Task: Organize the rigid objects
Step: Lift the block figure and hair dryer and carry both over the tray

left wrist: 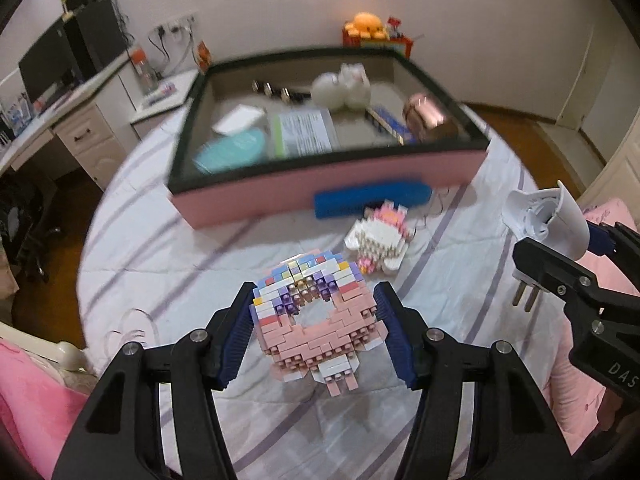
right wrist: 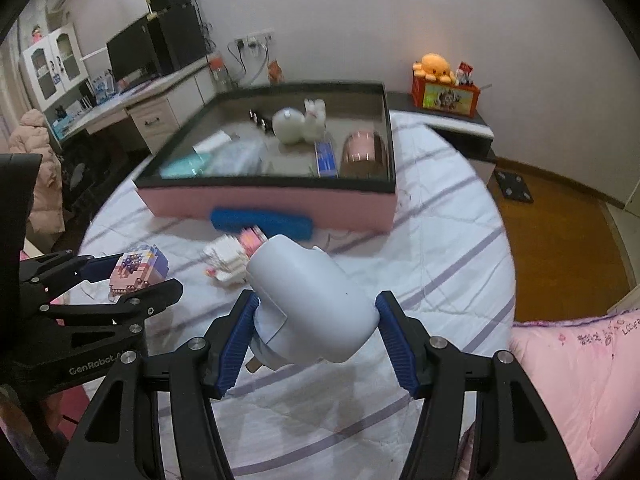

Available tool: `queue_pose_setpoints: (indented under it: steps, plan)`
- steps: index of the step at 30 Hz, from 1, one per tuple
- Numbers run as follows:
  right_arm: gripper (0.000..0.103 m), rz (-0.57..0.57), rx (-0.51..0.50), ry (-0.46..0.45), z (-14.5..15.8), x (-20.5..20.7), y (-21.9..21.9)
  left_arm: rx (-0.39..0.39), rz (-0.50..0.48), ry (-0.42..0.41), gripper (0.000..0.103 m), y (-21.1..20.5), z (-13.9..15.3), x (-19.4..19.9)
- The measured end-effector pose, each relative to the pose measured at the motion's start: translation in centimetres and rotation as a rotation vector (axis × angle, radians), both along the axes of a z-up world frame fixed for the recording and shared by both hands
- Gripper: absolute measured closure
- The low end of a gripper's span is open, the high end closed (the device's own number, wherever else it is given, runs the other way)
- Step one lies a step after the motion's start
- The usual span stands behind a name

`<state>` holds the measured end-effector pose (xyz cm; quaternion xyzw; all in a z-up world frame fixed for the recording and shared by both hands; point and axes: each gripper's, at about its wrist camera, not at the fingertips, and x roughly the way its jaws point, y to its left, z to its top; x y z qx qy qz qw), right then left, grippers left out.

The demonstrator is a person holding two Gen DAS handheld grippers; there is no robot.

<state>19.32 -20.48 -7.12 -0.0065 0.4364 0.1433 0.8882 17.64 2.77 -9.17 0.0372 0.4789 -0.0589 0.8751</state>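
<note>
The bed [left wrist: 168, 264] with its striped white cover carries everything; near its far edge sits the big pink box [left wrist: 320, 196] with a dark rim, and inside it lie a white toy, a shiny pink tin, a blue flat box, papers and a round green lid; a blue brush [left wrist: 372, 198] lies on the cover, just in front of the box's near wall; beside it lies a small white and pink brick toy [left wrist: 380, 244], not yet picked up.

The step in hand looks like carrying; both things seem up off the cover, on their way to the box.

The right gripper [right wrist: 316, 340] is about half open and its blue pads press the sides of a white plug [right wrist: 312, 300], whose metal pins point down; the left gripper [left wrist: 316, 336] is also about half open, clamped on a pink brick block [left wrist: 316, 320] with a hole in its middle.

Next, I think, each gripper must go over the box's near rim, find a bare spot on the floor inside, come down, and let go gently; the brick block could break apart if dropped.
</note>
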Motion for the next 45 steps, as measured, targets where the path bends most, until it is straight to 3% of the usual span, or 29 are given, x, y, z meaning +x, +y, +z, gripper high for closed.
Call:
queue_pose_setpoints:
  steps: [12,20,36,45]
  plan:
    - [0.041,-0.001,0.057,-0.26,8.0,-6.0,-0.2,0.017,0.025,-0.31,0.043,1.4,9.1,-5.7]
    - [0.041,0.009,0.076,-0.374,11.0,-9.5,-0.5,0.019,0.037,-0.427,0.043,1.7,11.4,-8.9]
    - [0.041,0.016,0.092,-0.381,11.2,-9.5,-0.9,0.019,0.043,-0.454,0.042,1.8,12.1,-10.2]
    - [0.041,0.004,0.097,-0.371,10.9,-7.6,-1.2,0.023,0.043,-0.435,0.042,1.8,11.8,-7.4]
